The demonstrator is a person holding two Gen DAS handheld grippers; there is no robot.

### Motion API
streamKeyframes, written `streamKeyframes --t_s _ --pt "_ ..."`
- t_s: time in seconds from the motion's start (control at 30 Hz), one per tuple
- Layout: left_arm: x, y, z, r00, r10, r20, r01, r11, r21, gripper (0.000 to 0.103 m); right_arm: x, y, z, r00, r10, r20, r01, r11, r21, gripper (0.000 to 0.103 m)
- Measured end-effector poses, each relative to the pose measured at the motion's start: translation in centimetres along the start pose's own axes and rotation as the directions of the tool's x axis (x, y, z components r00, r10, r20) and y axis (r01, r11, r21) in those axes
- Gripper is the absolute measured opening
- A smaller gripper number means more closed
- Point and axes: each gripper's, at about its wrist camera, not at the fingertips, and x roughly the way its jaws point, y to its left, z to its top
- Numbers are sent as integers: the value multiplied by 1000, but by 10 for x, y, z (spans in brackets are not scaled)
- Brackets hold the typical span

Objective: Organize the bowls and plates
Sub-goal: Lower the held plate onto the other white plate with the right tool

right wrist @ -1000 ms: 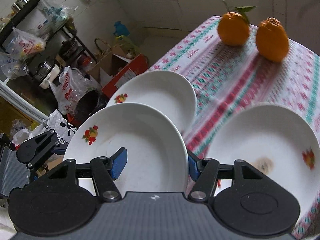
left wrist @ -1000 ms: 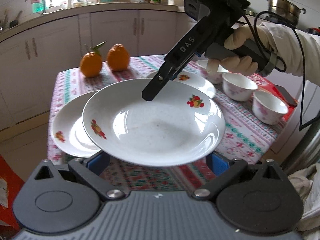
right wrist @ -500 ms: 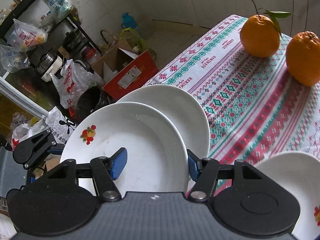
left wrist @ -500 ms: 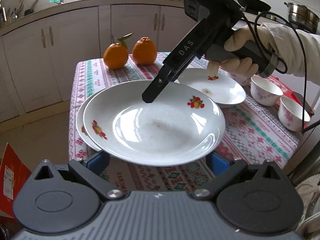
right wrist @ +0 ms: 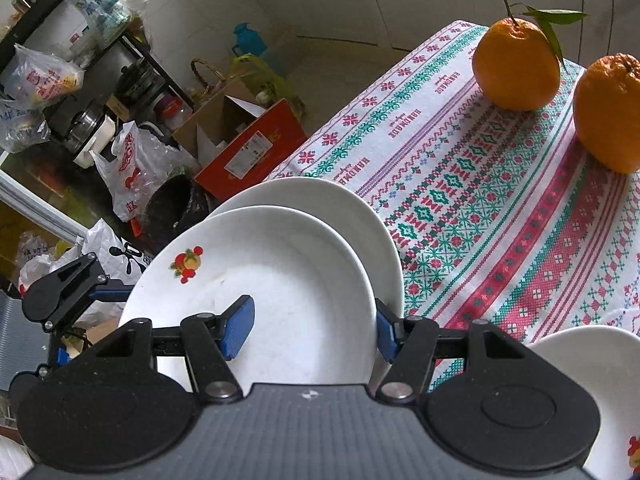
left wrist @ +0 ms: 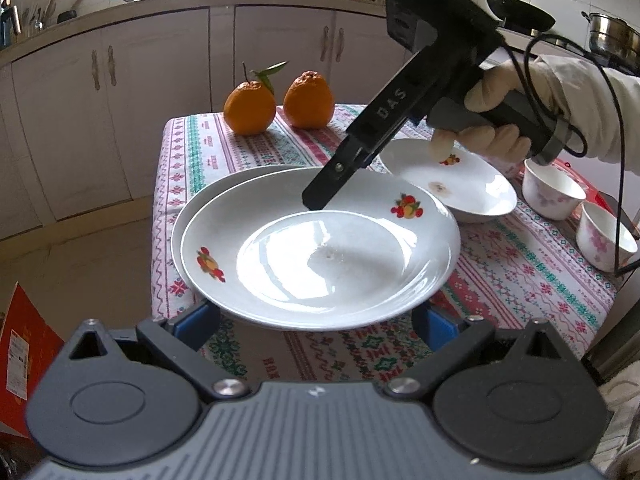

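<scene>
**A:** Start on the left. What is the left gripper [left wrist: 315, 326] doing?

**B:** Its jaws are wide, and the near edge of the carried plate [left wrist: 320, 264] lies between the blue pads. The rim hides most of them. It looks clamped there, so that the plate stays level.

**A:** What is below the plate?

**B:** The lower plate [right wrist: 320, 196], just ahead of that gripper on the tablecloth [left wrist: 520, 272]. Its rim shows past the carried plate's far left edge. I'd say the point is to nest the two, but I can't tell if they touch yet.

**A:** And straight ahead?

**B:** The oranges [left wrist: 250, 110], well beyond both plates at the far edge and clear of the stacking spot.

**A:** The right gripper [right wrist: 314, 332]?

**B:** A gloved hand [left wrist: 492, 120] holds it, angled down onto the far rim. One pad is on the inner face and one outside, pinching the rim. Opposite holds keep a wide, shallow dish from tipping.

**A:** Further right?

**B:** The third plate [left wrist: 472, 188] lies just beyond that gripper. The bowls [left wrist: 552, 192] are to its right, not yet stacked.
</scene>
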Motion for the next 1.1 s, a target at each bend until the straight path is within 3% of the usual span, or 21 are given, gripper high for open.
streamKeyframes --t_s 1.1 --pt "12 9 -1 999 32 -5 -32 999 -9 101 -25 13 -15 997 -71 26 71 997 -4 67"
